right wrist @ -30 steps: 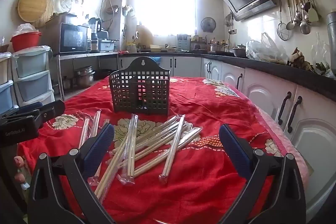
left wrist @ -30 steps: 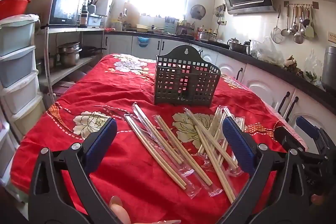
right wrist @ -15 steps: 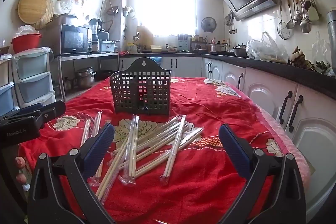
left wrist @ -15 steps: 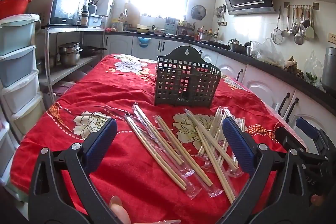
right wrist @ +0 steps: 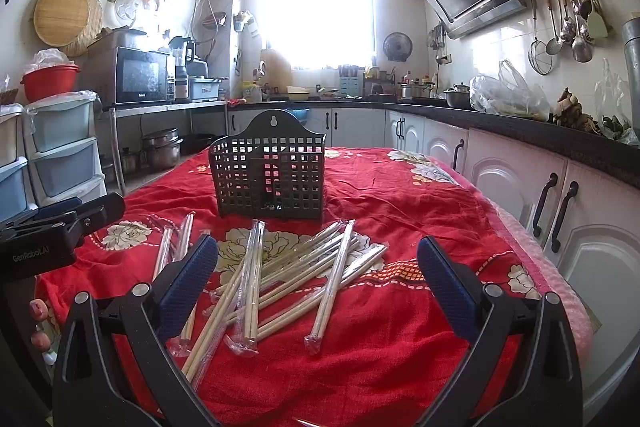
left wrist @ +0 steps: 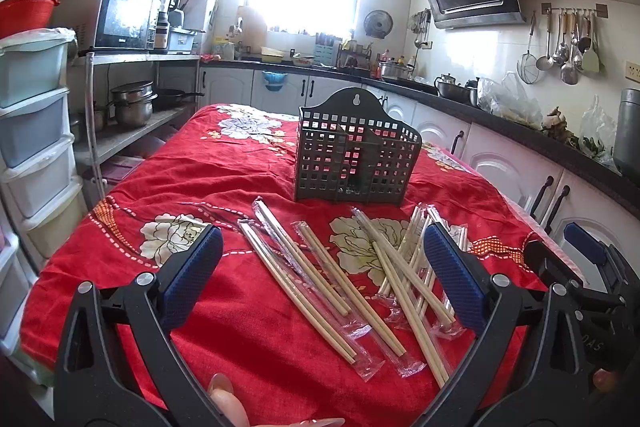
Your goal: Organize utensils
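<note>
A kitchen table under a red flowered cloth holds the whole job. The dark slotted holder stands upright near the middle and looks empty, though its mesh hides much of the inside. Wrapped chopsticks lie scattered on the cloth just in front of it, none sorted yet. The left gripper and right gripper both hover spread wide, holding nothing.

Your right gripper hangs wide apart, empty, above a loose pile of wrapped chopsticks on the red floral tablecloth. Dark perforated utensil holder stands upright just behind the pile. Left gripper sits at left edge.
</note>
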